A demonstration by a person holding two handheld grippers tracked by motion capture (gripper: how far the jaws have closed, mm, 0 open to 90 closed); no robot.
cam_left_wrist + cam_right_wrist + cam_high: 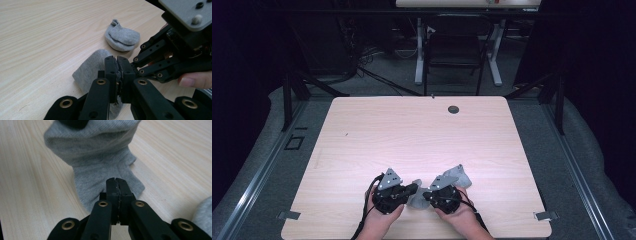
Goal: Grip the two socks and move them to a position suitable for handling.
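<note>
A grey sock [417, 199] lies stretched between my two grippers near the table's front edge. My left gripper [415, 188] is shut on one end of it; in the left gripper view its jaws [117, 65] pinch thin grey fabric, and the sock [91, 68] bunches on the wood beside them. My right gripper [426, 196] is shut on the other end; in the right gripper view the jaws [116, 184] clamp the sock's [100, 157] edge, and the cloth rises away from them. A second grey sock [459, 175], rolled into a ball [122, 38], rests just behind the right hand.
The light wooden table [412, 130] has a round cable hole [453, 109] near its far edge. A dark chair [452, 50] and white desk legs stand beyond it. Black frame posts rise at both far corners.
</note>
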